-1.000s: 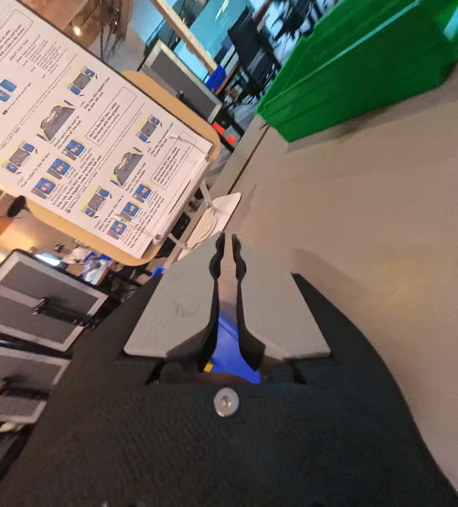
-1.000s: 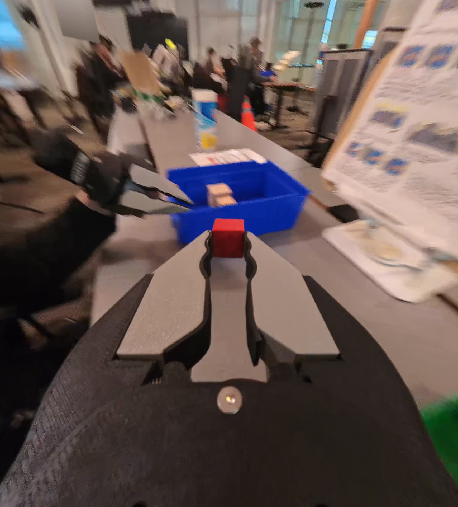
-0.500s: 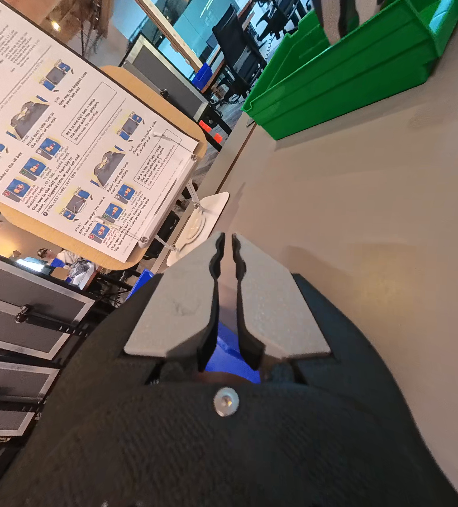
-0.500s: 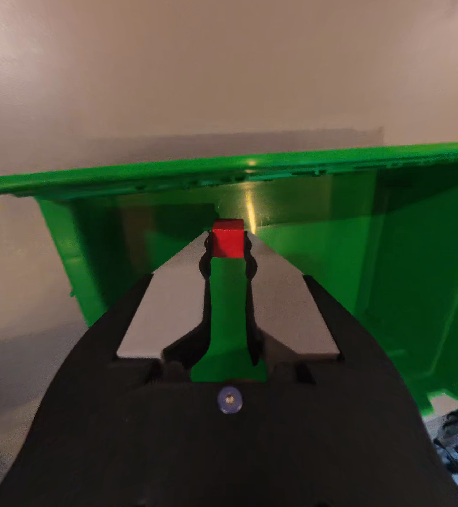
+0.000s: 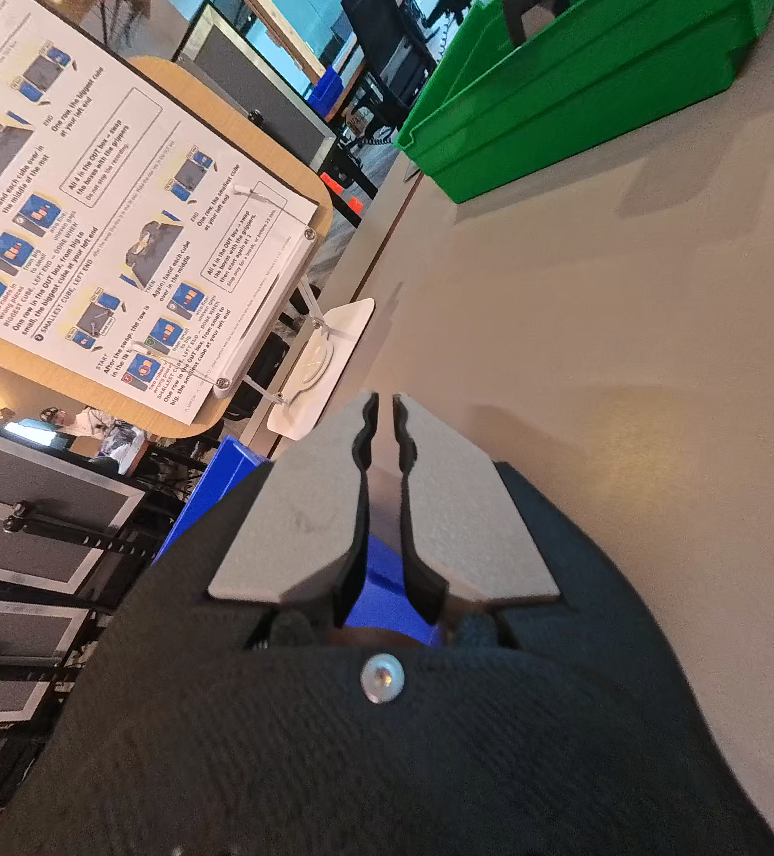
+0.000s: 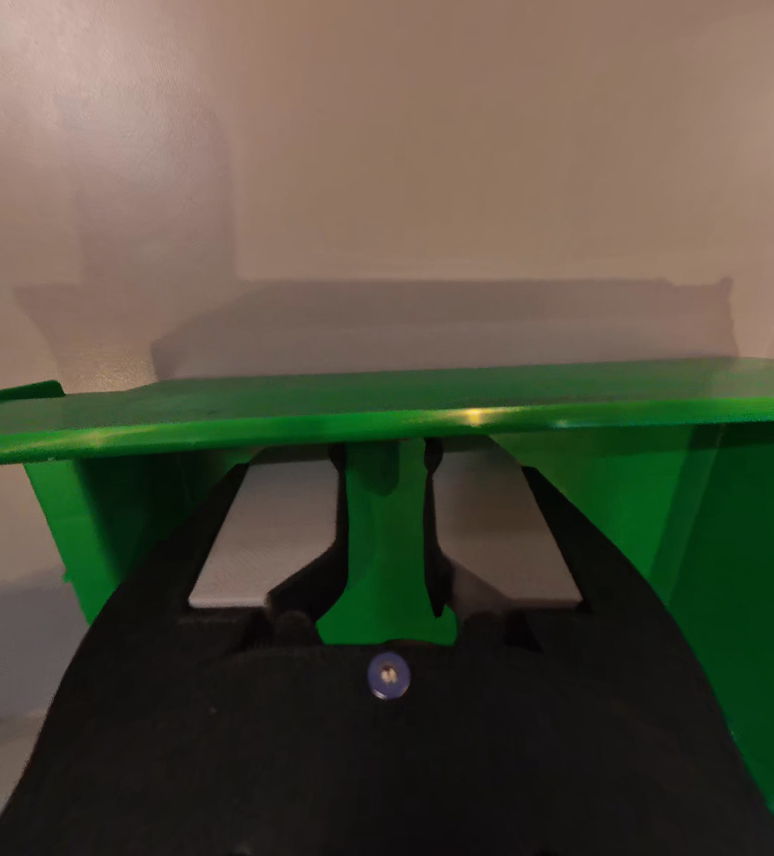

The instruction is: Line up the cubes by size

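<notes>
My right gripper (image 6: 385, 456) reaches into the green bin (image 6: 376, 412). Its fingertips are hidden behind the bin's rim. The red cube it held earlier is out of sight, so I cannot tell whether it still grips it. The gap between the fingers (image 6: 283, 532) is about one small cube wide. My left gripper (image 5: 385, 403) is shut and empty, hovering over the grey table (image 5: 607, 370). In the left wrist view the green bin (image 5: 584, 92) lies far ahead at the upper right, with a dark part of the right gripper (image 5: 528, 23) in it.
A blue bin (image 5: 227, 477) sits below and left of my left gripper. An instruction board (image 5: 98, 222) on a white stand (image 5: 325, 366) stands at the table's left edge. Grey cases (image 5: 28, 532) stand beyond the table.
My right gripper swung from the blue bin to the green bin and dropped in. The red cube passed out of sight behind the rim. The left gripper stayed shut and drifted slightly.
</notes>
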